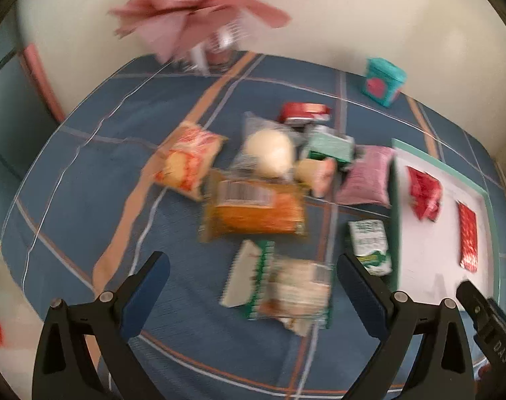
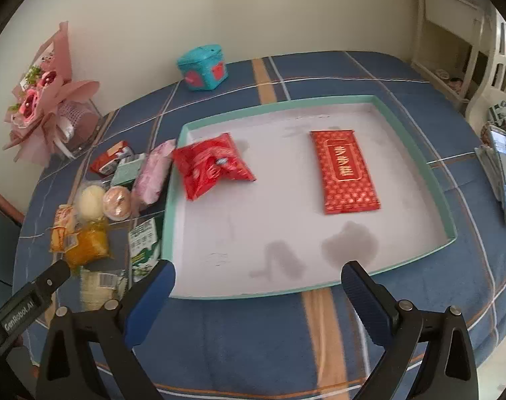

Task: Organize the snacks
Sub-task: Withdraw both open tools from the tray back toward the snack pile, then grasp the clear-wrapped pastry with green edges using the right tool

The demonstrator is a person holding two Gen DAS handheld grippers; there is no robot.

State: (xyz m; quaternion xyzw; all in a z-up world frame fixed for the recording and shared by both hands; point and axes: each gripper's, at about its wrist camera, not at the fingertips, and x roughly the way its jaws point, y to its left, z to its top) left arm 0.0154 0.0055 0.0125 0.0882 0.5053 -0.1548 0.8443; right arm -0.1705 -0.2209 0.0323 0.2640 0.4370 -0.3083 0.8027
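Note:
A teal-rimmed tray (image 2: 416,153) with a white floor lies on the blue plaid cloth. It holds a crumpled red packet (image 2: 212,166) and a flat red packet (image 2: 348,173). Left of the tray lies a pile of snacks: an orange packet (image 1: 256,210), a green-and-white packet (image 1: 279,286), a white bun (image 1: 269,153), a pink packet (image 1: 369,176) and others. My left gripper (image 1: 253,260) hangs open over the green-and-white packet, holding nothing. My right gripper (image 2: 259,266) stands open above the tray's near edge, also holding nothing.
A teal box (image 2: 204,71) sits at the back near the wall. A pink bouquet (image 2: 42,100) stands at the table's back left. White shelving (image 2: 453,43) and dark flat items (image 2: 503,166) are at the right. The left wrist view is blurred.

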